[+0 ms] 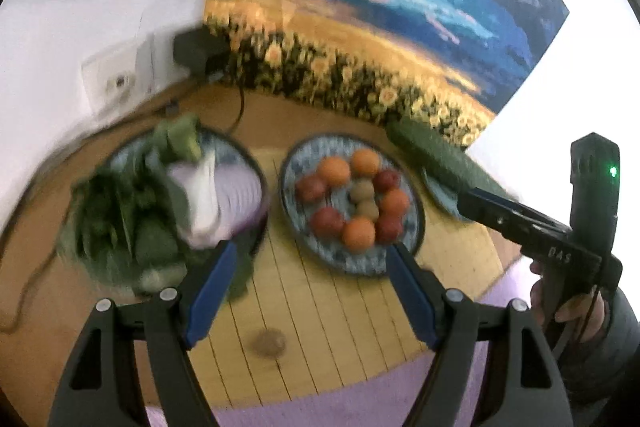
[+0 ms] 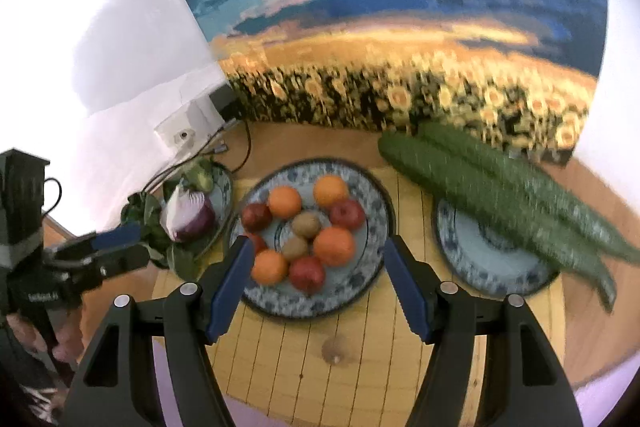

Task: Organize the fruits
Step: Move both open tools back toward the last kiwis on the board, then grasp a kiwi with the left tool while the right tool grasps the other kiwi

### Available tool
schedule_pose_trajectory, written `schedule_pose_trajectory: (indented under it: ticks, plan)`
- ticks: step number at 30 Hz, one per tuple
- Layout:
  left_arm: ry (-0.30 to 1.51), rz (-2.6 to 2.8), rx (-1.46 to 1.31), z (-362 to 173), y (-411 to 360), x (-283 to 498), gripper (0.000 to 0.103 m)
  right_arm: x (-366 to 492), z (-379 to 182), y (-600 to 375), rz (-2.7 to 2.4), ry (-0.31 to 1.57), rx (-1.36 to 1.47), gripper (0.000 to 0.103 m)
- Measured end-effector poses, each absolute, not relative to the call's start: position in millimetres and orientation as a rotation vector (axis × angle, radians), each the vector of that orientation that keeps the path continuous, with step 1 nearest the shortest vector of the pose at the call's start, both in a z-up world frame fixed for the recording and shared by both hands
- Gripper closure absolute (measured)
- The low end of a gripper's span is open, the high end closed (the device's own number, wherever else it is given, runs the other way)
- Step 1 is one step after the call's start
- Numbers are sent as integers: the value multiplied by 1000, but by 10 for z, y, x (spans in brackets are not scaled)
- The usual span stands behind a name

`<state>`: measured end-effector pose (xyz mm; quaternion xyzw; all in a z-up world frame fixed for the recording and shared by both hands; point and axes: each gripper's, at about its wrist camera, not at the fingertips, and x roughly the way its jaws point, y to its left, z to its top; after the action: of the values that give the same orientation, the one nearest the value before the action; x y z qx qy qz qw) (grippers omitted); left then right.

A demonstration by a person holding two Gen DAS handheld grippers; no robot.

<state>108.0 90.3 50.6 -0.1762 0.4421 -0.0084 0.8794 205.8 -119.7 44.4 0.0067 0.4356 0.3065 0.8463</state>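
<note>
I judge the sorting nearly finished: the fruits point(image 2: 306, 231) lie together on the middle plate point(image 2: 372, 187) on the desk point(image 2: 360, 367), oranges and red apples in a ring around two kiwis. I see no fruit elsewhere. The left gripper point(image 1: 310, 287) and right gripper point(image 2: 316, 287) have their jaws wide apart, holding nothing.

A home: sunflower painting point(image 2: 380, 27) on a white wall, wooden table point(image 2: 360, 355), patterned plates point(image 2: 372, 267).
</note>
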Motion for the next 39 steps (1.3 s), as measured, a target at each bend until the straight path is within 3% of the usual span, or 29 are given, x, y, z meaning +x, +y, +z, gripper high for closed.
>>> schedule_pose_trajectory:
  ticks: [7, 9, 11, 15, 23, 27, 29, 31, 39]
  plan:
    - [987, -23, -364, 208, 776, 861, 23, 1854, 60, -1292, 613, 1015, 27, 34]
    - [1003, -3, -361, 104, 786, 832, 26, 1845, -24, -1315, 601, 1039, 26, 34]
    - [1025, 4, -373, 16, 804, 818, 40, 1850, -96, -1343, 585, 1065, 33, 34]
    - [1045, -3, -389, -100, 807, 794, 42, 1853, -167, -1368, 585, 1082, 47, 35]
    - [1088, 19, -397, -224, 825, 830, 62, 1875, -255, -1204, 617, 1102, -5, 60]
    - [1087, 28, -404, -232, 847, 835, 73, 1855, -266, -1180, 612, 1108, -10, 61]
    - [1087, 22, -415, -243, 863, 840, 78, 1856, -270, -1189, 608, 1108, -6, 68]
    - [1088, 14, -413, -244, 868, 832, 78, 1864, -273, -1200, 600, 1109, -9, 78]
    - [1096, 15, -407, -239, 862, 844, 78, 1832, -261, -1175, 647, 1109, 5, 78]
